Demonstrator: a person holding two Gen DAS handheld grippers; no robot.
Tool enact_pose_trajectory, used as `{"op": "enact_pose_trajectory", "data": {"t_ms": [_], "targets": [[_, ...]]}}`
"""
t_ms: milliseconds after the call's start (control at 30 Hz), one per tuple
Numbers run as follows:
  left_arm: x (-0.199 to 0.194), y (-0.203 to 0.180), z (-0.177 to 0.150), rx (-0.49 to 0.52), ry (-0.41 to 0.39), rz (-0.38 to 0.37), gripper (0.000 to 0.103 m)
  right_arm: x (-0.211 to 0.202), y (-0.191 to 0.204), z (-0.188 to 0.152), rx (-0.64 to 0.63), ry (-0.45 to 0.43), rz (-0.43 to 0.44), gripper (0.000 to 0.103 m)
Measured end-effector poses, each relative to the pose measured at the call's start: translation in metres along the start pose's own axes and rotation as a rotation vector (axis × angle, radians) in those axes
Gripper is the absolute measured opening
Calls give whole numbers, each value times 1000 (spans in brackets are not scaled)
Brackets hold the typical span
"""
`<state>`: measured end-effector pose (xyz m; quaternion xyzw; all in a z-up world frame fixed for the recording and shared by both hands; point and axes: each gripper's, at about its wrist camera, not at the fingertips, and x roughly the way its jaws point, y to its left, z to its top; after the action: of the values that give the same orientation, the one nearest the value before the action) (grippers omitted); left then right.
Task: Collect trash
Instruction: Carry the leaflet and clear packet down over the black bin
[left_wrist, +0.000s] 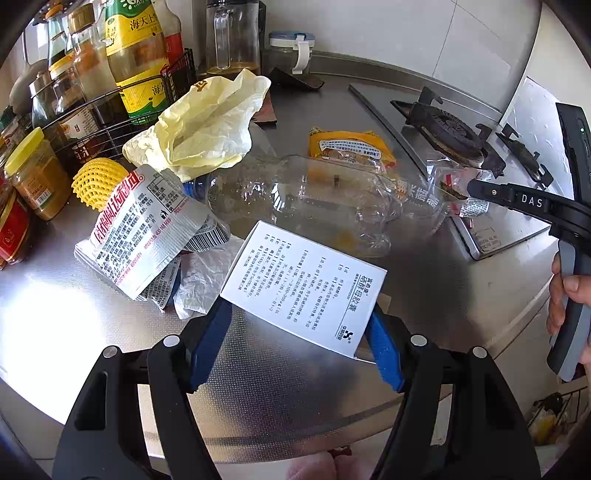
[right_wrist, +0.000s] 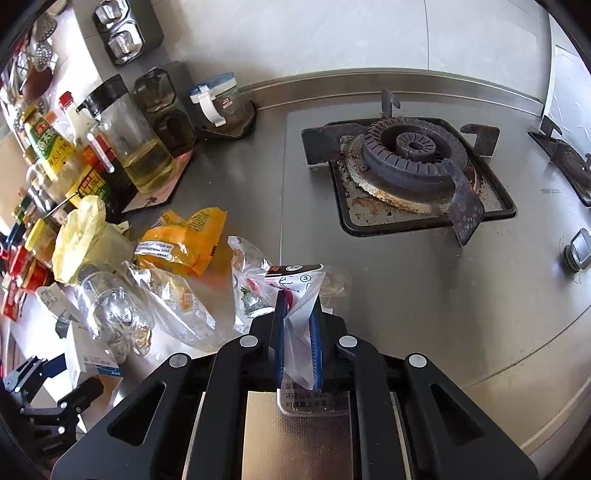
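Right gripper pinched tight on a small clear sachet, left gripper straddling the white medicine box, blue pads at both sides but can't tell if actually squeezing. Could easily lose that flimsy sachet, or tip the box. Just ahead: empty clear bottle, yellow bag, nothing visible inside.

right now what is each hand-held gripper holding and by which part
Left hand-held gripper: the white printed box, its blue pads against the two opposite side edges at the near end. Right hand-held gripper: shut on a small clear plastic packet, pinched mid-body.
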<state>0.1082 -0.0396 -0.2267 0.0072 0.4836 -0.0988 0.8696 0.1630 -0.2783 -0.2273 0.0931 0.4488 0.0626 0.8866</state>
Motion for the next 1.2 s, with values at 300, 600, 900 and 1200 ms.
{"op": "enact_pose_trajectory", "data": {"t_ms": [300, 600, 900, 1200], "targets": [[-34, -14, -15, 9, -35, -7, 66, -51, -6, -14, 12, -56, 14, 13], [-79, -47, -55, 9, -63, 7, 66, -109, -13, -56, -13, -75, 60, 13], [-104, -74, -116, -8, -37, 11, 66, -133, -14, -117, -23, -22, 92, 13], [-91, -80, -187, -40, 56, 1, 66, -124, -6, -186, -32, 63, 107, 13]]}}
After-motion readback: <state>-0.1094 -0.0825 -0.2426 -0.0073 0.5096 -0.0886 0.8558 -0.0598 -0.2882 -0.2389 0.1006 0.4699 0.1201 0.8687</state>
